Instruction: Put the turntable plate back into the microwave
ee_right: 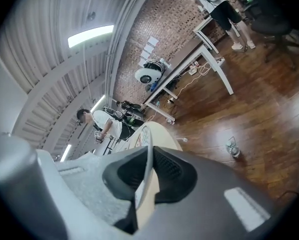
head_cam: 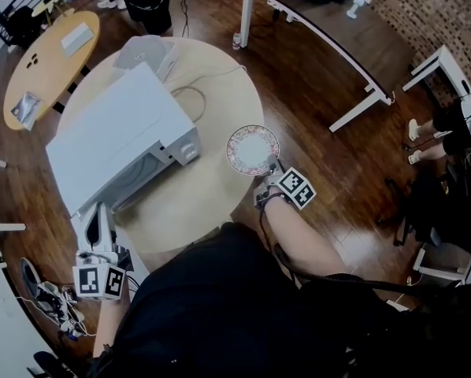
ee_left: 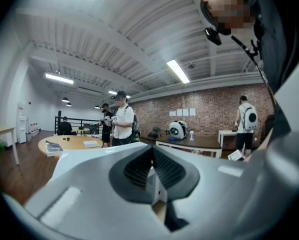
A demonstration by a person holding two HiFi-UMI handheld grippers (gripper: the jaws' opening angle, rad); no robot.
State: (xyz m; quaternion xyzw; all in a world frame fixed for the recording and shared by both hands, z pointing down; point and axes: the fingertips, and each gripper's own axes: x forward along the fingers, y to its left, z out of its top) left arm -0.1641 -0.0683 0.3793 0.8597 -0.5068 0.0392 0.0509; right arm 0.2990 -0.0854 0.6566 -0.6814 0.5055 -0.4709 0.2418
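One round worktop (head_cam: 220, 85) carries one white microwave (head_cam: 109, 132), which sits on its left half with the front turned toward the person. Two other tables stand well apart from it: an oval wooden table (head_cam: 50, 57) at the upper left and a long dark desk (head_cam: 330, 34) at the upper right.

There are two tongs, one in each hand, and each bears one marker cube. The left tongs (ee_left: 150, 154) sit at the microwave's near left front corner. Their ribbed pads are drawn almost together on a thin white edge (ee_left: 153, 184) that stands upright between them. Whether that edge is the door's cannot be told. Their marker cube (head_cam: 100, 282) shows low in the head view, beside the person's dark clothing.

The right tongs (ee_right: 148, 159) are nearly closed and pinch the rim of the one turntable plate (head_cam: 253, 150), a round plate with a white centre and a patterned border. In the right gripper view the plate runs edge-on through the narrow gap, with both pads against it. The plate hangs above the worktop's right edge, to the right of the microwave and clear of it, outside the oven. The right marker cube (head_cam: 296, 187) sits just behind the plate, over the wooden floor (head_cam: 322, 132).
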